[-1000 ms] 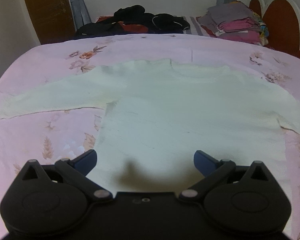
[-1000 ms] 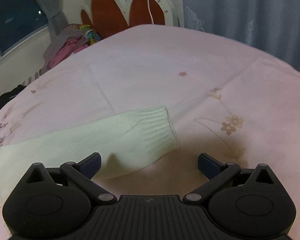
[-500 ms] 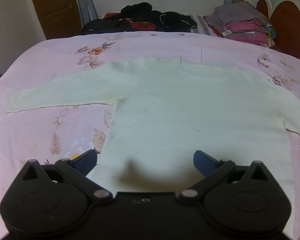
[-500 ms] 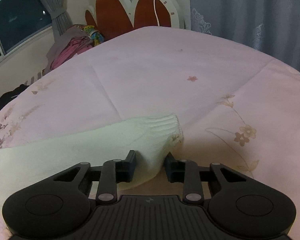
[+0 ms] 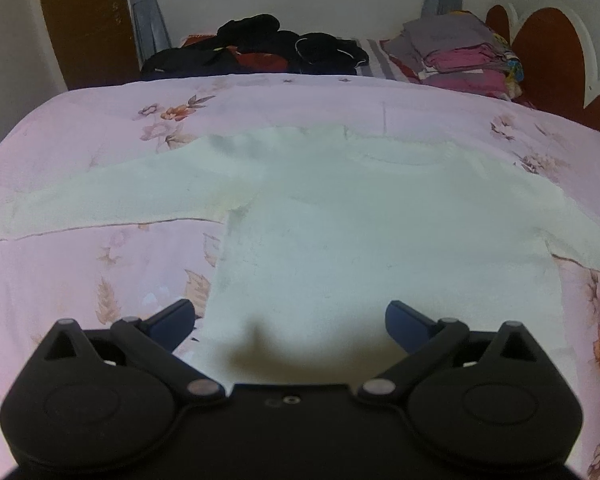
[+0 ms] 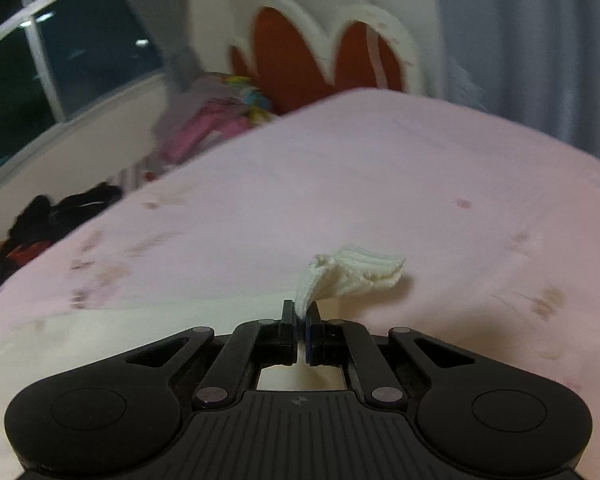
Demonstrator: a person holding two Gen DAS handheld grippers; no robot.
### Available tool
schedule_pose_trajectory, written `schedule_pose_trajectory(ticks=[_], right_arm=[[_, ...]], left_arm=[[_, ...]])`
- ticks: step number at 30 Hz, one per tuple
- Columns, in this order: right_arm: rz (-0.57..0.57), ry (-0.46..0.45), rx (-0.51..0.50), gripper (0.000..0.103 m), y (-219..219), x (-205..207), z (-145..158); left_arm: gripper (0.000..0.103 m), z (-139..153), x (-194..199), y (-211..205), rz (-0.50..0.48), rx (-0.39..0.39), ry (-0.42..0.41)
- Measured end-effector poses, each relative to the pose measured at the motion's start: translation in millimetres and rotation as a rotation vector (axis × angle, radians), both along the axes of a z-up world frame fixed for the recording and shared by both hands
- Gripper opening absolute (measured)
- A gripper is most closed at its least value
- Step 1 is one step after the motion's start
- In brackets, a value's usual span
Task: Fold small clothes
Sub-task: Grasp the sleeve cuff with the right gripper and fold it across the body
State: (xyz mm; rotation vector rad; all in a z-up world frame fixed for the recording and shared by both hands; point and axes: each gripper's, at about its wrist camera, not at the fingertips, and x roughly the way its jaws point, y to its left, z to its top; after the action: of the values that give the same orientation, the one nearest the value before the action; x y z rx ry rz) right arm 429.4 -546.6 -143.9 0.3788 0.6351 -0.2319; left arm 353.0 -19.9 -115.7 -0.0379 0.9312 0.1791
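One sleeve cuff (image 6: 356, 276) (pinched) in right gripper (image 6: 300, 326)

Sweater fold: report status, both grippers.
Right gripper shut on sleeve cuff. Left gripper open over cream sweater, flat on bed. Nothing blocking.

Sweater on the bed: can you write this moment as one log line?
stage: first sleeve fold | right gripper: shut on sleeve cuff, lifted | left gripper: open, empty | sweater: flat on bed
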Motion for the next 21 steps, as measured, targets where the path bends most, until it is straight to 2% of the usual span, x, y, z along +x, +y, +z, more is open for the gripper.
schedule_pose_trajectory(ticks=[3,10,16,21], right_arm=[[0.090,-0.026,0.001,0.002,41,11,13],[0.294,-0.064,0.019,0.003,169,39,28],[0.455,-0.055,0.049,0.003,296,56,21],[0.531,-0.007,0.067,0.003,381,62,0]], left_arm=[[0.101,0,-1,11,0.017,-0.015,-0.008],[0.101,-5,-3,55,0.026,-0.056,-0.005],[0.101,-6,-5,103,0.024,-0.073,-0.009],[0.101,-7,-2,138,0.003,-0.066,-0.010]])
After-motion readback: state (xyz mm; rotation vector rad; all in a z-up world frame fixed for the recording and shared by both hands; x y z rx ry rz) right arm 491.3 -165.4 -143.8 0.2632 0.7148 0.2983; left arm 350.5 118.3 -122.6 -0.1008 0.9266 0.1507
